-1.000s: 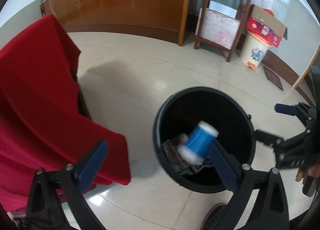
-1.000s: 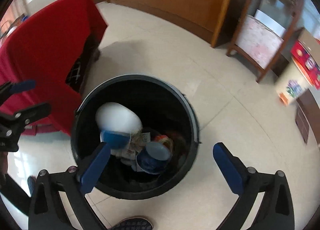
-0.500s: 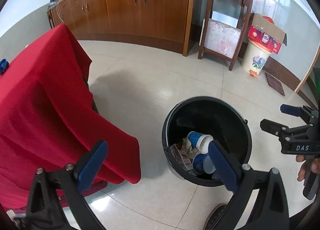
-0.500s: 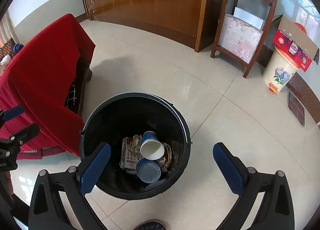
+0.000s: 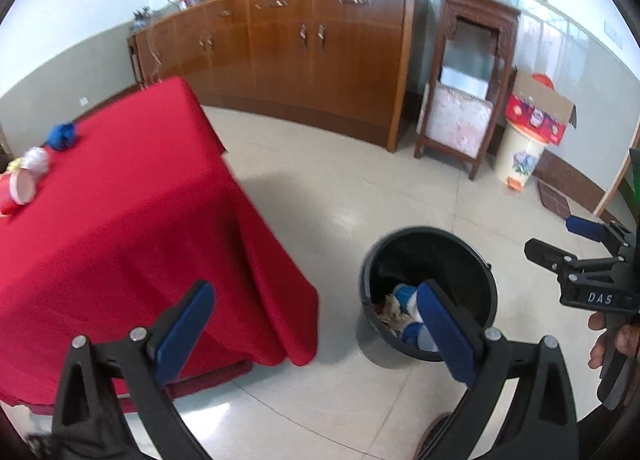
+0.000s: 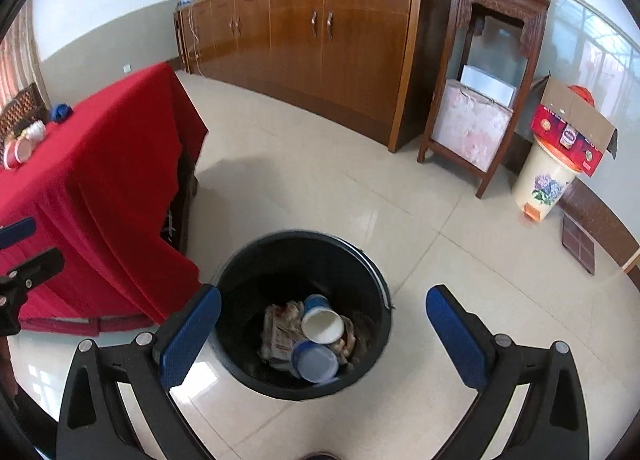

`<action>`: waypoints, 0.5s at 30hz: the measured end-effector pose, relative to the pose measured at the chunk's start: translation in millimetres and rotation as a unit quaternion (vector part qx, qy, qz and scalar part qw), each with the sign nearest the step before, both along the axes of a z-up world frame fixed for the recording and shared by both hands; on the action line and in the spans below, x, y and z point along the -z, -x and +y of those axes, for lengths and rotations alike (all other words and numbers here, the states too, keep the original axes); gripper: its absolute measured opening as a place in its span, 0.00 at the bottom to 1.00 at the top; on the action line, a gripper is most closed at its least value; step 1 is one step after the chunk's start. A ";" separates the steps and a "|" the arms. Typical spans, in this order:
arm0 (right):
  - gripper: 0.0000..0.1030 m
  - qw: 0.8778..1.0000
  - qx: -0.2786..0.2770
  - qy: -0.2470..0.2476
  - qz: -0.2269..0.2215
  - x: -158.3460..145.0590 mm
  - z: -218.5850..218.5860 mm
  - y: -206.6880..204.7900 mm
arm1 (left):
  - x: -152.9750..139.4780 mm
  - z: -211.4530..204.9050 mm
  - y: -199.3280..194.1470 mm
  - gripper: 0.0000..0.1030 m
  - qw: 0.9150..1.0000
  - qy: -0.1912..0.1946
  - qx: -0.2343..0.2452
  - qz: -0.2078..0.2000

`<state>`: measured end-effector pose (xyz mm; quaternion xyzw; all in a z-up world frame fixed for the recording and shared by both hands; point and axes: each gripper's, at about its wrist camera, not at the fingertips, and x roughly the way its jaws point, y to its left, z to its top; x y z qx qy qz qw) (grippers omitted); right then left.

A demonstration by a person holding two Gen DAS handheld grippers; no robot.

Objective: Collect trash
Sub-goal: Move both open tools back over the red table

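A black trash bin (image 6: 256,256) stands on the tiled floor beside a table with a red cloth (image 5: 120,211). Inside it lie two blue paper cups (image 6: 322,326) and crumpled paper. It also shows in the left wrist view (image 5: 472,260). On the table's far end lie a red cup (image 5: 18,195), a white item (image 5: 36,157) and a blue crumpled item (image 5: 60,135). My left gripper (image 5: 316,328) is open and empty above the table's near corner. My right gripper (image 6: 324,336) is open and empty above the bin.
A long wooden cabinet (image 6: 312,31) lines the far wall. A dark wooden stand (image 6: 476,99) and a floral pedal bin (image 6: 544,183) with a red carton on top stand to its right. A small mat (image 6: 578,244) lies by the wall.
The blue cup has dropped from my left gripper into the bin. Both grippers have risen and pulled back, so the tabletop and its items have come into view.
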<state>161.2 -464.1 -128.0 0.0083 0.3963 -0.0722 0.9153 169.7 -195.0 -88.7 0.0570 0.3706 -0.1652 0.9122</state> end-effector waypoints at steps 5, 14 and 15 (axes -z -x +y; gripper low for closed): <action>1.00 0.999 -0.024 -0.017 -0.031 -22.3 33.3 -6.8 | -16.5 38.5 0.7 1.00 0.999 0.013 -0.040 -0.021; 1.00 0.994 -0.092 -0.029 -0.056 -46.4 114.7 -37.8 | -37.0 129.9 0.9 1.00 0.988 0.015 -0.140 -0.055; 1.00 0.993 -0.100 -0.033 -0.058 -49.0 124.4 -42.5 | -39.1 142.5 1.2 1.00 0.986 0.013 -0.154 -0.059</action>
